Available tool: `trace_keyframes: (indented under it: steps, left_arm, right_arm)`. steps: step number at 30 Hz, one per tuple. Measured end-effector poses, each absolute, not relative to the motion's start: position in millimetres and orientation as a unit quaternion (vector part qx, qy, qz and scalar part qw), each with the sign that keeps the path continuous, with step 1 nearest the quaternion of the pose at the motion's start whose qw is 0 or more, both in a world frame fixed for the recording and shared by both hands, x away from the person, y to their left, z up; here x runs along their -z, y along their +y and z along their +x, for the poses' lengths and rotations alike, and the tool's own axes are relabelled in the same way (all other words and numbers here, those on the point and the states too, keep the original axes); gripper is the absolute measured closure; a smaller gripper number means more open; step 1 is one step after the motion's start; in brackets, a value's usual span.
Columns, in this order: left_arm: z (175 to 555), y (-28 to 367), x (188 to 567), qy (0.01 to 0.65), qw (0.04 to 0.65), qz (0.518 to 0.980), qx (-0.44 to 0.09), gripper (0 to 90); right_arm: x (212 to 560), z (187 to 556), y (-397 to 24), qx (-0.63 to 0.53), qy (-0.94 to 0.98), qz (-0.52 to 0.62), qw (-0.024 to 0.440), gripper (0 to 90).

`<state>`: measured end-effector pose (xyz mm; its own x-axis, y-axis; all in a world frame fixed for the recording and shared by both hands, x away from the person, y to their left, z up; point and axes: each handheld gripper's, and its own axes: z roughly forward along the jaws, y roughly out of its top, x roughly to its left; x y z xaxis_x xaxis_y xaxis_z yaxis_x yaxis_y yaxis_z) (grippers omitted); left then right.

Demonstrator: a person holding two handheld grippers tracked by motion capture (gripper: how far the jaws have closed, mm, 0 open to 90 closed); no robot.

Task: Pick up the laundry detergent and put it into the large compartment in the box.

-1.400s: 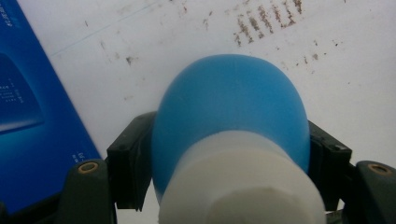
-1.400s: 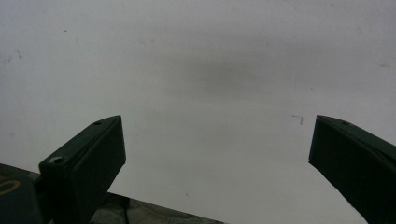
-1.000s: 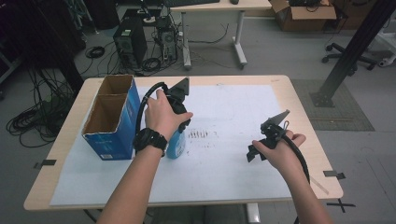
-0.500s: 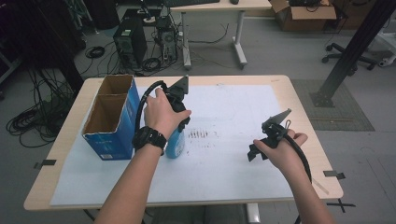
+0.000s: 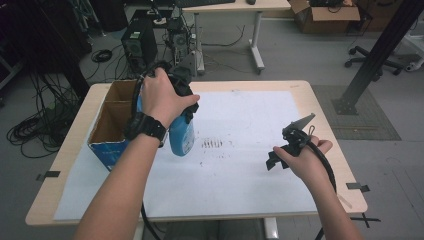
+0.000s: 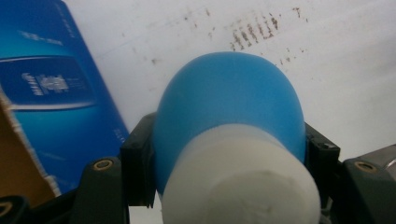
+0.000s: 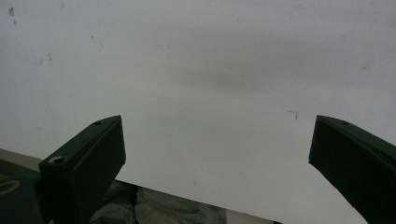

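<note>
A blue bottle (image 5: pixel 181 138) with a white cap (image 6: pixel 243 186) hangs just above the white paper, with my left gripper (image 5: pixel 184 102) shut on it. In the left gripper view the black jaws press both sides of the bottle's (image 6: pixel 229 116) blue body, cap end toward the camera. It sits close beside the right wall of the blue cardboard box (image 5: pixel 109 146). My right gripper (image 5: pixel 281 152) is held low over the paper at the right. Its jaws stand wide apart in the right gripper view (image 7: pixel 219 158), with nothing between them.
The box (image 6: pixel 51 93) is open on top with two brown compartments at the table's left. A white paper sheet (image 5: pixel 240 185) covers the wooden table and carries dark smudge marks (image 5: pixel 212 144) at its middle. Computers, cables and desks stand behind the table.
My left gripper has raised the blue bottle off the paper and carried it a little back, toward the box. The right gripper has hardly moved.
</note>
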<state>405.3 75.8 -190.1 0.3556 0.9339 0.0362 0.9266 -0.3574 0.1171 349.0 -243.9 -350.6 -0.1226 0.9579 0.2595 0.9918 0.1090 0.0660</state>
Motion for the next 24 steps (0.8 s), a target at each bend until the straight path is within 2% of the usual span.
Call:
trace_keyframes:
  steps: [15, 24]
  left_arm:
    - [408.5, 96.3, 120.1, 0.569, 0.047, 0.819, -0.066, 37.5]
    - [412.7, 118.0, 97.5, 0.579, 0.049, 0.811, -0.069, 37.6]
  right_arm:
    - [343.8, 351.4, -244.8, 0.117, -0.741, -0.657, 0.075, 3.8]
    - [341.2, 355.2, -243.4, 0.118, -0.739, -0.660, 0.073, 3.8]
